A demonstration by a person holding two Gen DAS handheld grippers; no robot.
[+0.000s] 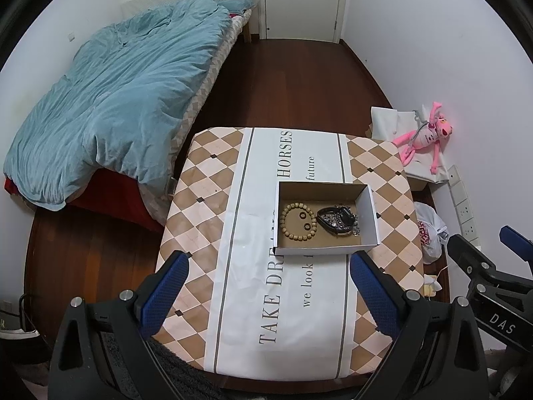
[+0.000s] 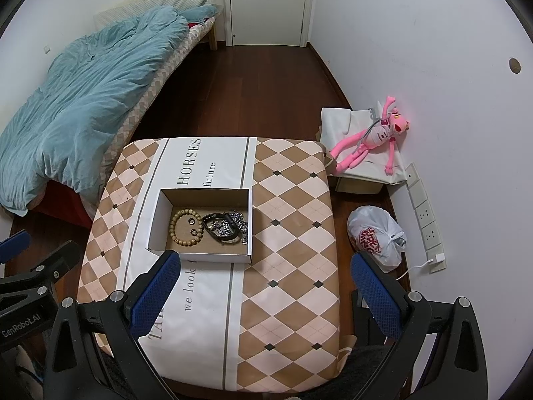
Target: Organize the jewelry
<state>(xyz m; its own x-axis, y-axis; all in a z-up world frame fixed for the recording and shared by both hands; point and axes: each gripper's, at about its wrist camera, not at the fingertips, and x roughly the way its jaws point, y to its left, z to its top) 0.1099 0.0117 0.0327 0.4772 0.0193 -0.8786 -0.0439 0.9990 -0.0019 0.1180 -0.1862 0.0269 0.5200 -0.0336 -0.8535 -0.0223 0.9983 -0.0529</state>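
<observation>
A shallow cardboard box (image 1: pixel 369 213) (image 2: pixel 156 220) sits on the table with the checkered cloth (image 1: pixel 206 193) (image 2: pixel 293 206). Inside lie a wooden bead bracelet (image 1: pixel 287 215) (image 2: pixel 175 221), two small dark rings (image 1: pixel 303 220) (image 2: pixel 193 226) within its loop, and a dark tangle of chain jewelry (image 1: pixel 338 220) (image 2: pixel 225 226). My left gripper (image 1: pixel 268 291) hovers open above the table's near edge, short of the box. My right gripper (image 2: pixel 266 286) is open too, to the right of the box. Neither holds anything.
A bed with a blue duvet (image 1: pixel 110 100) (image 2: pixel 76 93) stands to the left. By the right wall lie a pink plush toy (image 1: pixel 424 136) (image 2: pixel 369 140) on a white bag, a tied plastic bag (image 2: pixel 376 236) (image 1: pixel 429 230) and wall sockets (image 2: pixel 426 213). A closed door (image 2: pixel 266 3) is at the back.
</observation>
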